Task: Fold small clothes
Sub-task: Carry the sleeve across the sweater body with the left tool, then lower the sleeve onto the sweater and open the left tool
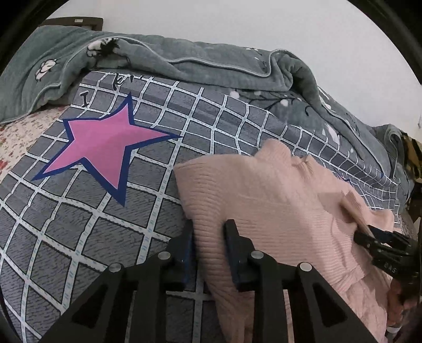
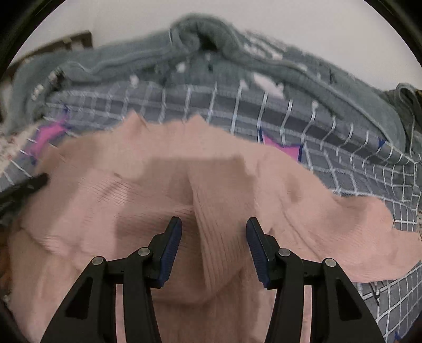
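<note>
Left wrist view
Sweater: a pink ribbed sweater [image 1: 277,200] lies on the bed at the right half of the picture, its near left edge running down between the fingers.
Left gripper: the left gripper [image 1: 209,233] is clamped on that left edge; one dark pad sits under the cloth, the other presses on top.
Right gripper: the right gripper [image 1: 369,232] reaches in from the right border, its tips against a raised pink fold; whether it pinches cannot be told here.
Bed sheet: a grey sheet [image 1: 79,224] with a white grid and a pink star [image 1: 105,147] outlined in blue, left of the sweater.
Blanket: a grey-green blanket [image 1: 184,60] is bunched along the far side, against a white wall [image 1: 290,23].

Right wrist view
Picture: blurred.
Sweater: the sweater [image 2: 132,190] fills the middle and lower part, spread over the checked sheet [image 2: 356,168].
Right gripper: the right gripper [image 2: 213,227] has its fingers apart, straddling a ribbed ridge of cloth; gaps show on both sides, so the pads are not pressing it.
Left gripper: a dark tip of the left gripper [image 2: 39,182] meets the sweater's left edge.
Blanket: the blanket [image 2: 211,39] is heaped at the back.
</note>
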Motion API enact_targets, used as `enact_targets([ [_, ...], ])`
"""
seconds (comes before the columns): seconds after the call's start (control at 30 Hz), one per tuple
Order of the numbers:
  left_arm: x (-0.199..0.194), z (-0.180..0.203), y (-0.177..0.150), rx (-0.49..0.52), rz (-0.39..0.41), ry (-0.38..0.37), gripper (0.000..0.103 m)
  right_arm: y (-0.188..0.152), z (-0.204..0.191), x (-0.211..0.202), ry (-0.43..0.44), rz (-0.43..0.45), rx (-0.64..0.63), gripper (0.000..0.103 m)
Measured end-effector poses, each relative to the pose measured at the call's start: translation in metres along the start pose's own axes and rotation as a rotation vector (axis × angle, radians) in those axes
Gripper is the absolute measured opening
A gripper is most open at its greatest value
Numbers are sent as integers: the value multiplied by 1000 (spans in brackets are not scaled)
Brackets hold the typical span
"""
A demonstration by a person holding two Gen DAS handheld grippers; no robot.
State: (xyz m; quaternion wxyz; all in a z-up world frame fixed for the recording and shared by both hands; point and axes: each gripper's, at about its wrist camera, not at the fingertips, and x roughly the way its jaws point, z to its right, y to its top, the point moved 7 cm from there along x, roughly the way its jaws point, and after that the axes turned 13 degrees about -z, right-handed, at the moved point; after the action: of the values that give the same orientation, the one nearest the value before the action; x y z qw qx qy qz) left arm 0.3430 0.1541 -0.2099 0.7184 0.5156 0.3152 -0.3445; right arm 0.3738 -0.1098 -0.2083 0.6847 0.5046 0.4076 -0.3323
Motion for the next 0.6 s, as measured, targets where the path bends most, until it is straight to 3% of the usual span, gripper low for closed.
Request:
enact_targets([
  [0.07,0,0,0,1,2,-2,23,0,4,-4,13,28,-3,7],
  [0.13,0,0,0,-1,2,-8,23,-1,18,-21,48,89,27,6],
  [0.2,1,-1,1,-3,0,-14,23,-6,49,-36,26,133,114,6],
  [0.3,1,-1,1,-1,-2,-11,25,-24,84,-36,45,82,174,8],
  [0.37,1,0,1,-2,-3,-15,25,-40,100,-31,35,31,192,20],
  [0.4,2,0,1,-2,-5,-22,26,-46,106,-32,17,23,203,20],
  [0.47,2,0,0,-2,-9,-31,29,-59,119,-37,8,47,225,27],
  [0.6,4,7,0,25,-27,-37,44,-81,135,-48,33,93,256,30],
])
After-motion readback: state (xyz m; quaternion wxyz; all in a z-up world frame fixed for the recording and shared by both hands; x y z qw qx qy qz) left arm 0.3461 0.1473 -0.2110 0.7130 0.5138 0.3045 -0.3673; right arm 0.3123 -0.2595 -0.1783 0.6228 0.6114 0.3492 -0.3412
